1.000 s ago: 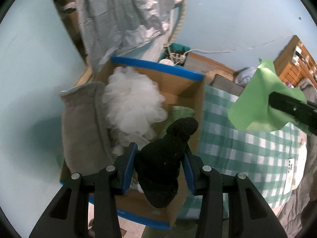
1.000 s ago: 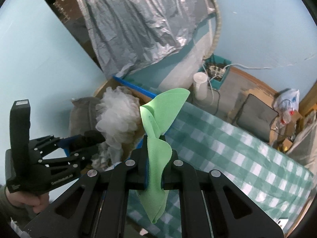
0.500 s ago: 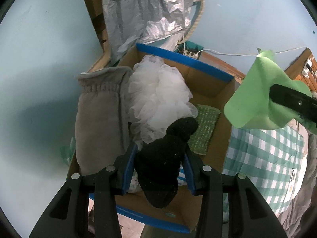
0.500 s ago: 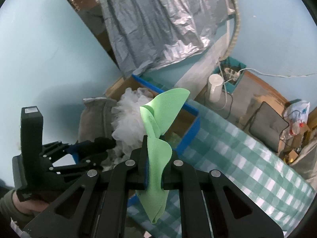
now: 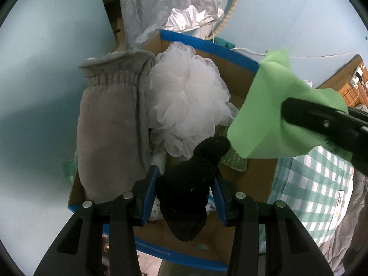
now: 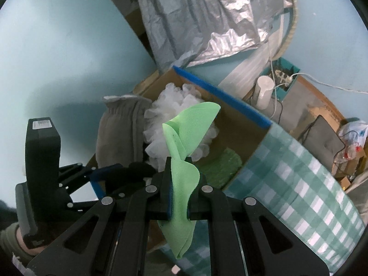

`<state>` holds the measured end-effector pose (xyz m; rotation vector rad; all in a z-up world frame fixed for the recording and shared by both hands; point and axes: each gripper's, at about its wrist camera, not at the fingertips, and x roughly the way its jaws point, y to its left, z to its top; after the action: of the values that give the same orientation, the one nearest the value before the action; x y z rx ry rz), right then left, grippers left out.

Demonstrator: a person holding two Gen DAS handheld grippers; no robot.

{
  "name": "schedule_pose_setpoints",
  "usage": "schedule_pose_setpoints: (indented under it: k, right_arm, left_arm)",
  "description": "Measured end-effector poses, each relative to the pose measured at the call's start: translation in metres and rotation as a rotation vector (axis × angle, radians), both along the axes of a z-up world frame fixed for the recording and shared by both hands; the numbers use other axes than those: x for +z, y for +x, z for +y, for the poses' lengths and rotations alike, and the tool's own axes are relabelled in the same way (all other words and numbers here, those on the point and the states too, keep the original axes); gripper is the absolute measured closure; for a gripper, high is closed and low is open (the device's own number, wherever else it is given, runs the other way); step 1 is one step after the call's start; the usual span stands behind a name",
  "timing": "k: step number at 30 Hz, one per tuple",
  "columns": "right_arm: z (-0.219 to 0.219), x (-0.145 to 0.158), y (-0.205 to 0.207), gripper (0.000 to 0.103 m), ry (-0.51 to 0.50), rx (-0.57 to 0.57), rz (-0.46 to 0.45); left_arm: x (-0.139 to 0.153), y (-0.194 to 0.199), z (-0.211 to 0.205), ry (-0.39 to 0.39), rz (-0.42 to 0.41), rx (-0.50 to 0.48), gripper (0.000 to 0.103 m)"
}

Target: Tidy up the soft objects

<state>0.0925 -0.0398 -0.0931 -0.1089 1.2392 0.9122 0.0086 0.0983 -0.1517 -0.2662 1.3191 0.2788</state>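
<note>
My left gripper (image 5: pixel 186 191) is shut on a black sock (image 5: pixel 195 174) and holds it over the near part of a cardboard box with blue edges (image 5: pixel 207 43). The box holds a white mesh bath pouf (image 5: pixel 188 96), a grey mitt (image 5: pixel 110 124) and a green textured cloth (image 5: pixel 234 161). My right gripper (image 6: pixel 180 197) is shut on a light green cloth (image 6: pixel 188 142) and holds it above the box's right side. The green cloth also shows in the left wrist view (image 5: pixel 266 110), and the left gripper shows in the right wrist view (image 6: pixel 103 177).
A green-and-white checked cloth (image 6: pixel 299 184) covers the surface right of the box. Crinkled silver foil sheeting (image 6: pixel 207 18) hangs behind the box. A white cylinder (image 6: pixel 264 92), a power strip and cables lie on the floor beyond. Light blue walls surround the area.
Both grippers have moved left and closer over the box, each with its item still held. The box and its contents now fill more of both views.
</note>
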Motion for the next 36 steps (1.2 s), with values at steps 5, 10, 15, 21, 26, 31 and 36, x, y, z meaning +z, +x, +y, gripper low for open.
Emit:
schedule_pose_setpoints:
  k: [5, 10, 15, 21, 26, 31, 36]
  right_arm:
    - [0.009, -0.011, 0.0, 0.093, -0.027, 0.004, 0.026]
    - [0.012, -0.017, 0.0, 0.085, -0.055, 0.002, 0.034]
    - [0.01, -0.012, 0.0, 0.065, -0.052, -0.026, 0.018]
    - [0.006, -0.003, 0.002, 0.056, -0.045, -0.055, -0.002]
    - [-0.003, 0.01, 0.004, 0.049, -0.041, -0.089, -0.012]
    - [-0.012, 0.026, 0.0, 0.047, -0.031, -0.114, -0.033]
    - [-0.021, 0.041, -0.004, 0.045, -0.045, -0.144, -0.056]
  left_arm:
    - [-0.006, 0.002, 0.002, -0.002, 0.017, 0.008, 0.052]
    - [-0.006, 0.0, 0.001, 0.013, 0.026, -0.005, 0.038]
    - [-0.002, -0.004, -0.002, 0.023, 0.022, -0.025, 0.031]
    - [0.006, -0.01, -0.001, 0.023, 0.015, -0.033, 0.029]
    - [0.021, -0.013, -0.002, 0.025, -0.01, -0.039, 0.025]
    - [0.039, -0.016, -0.003, 0.024, -0.04, -0.04, 0.024]
    - [0.06, -0.02, -0.004, 0.031, -0.073, -0.051, 0.021]
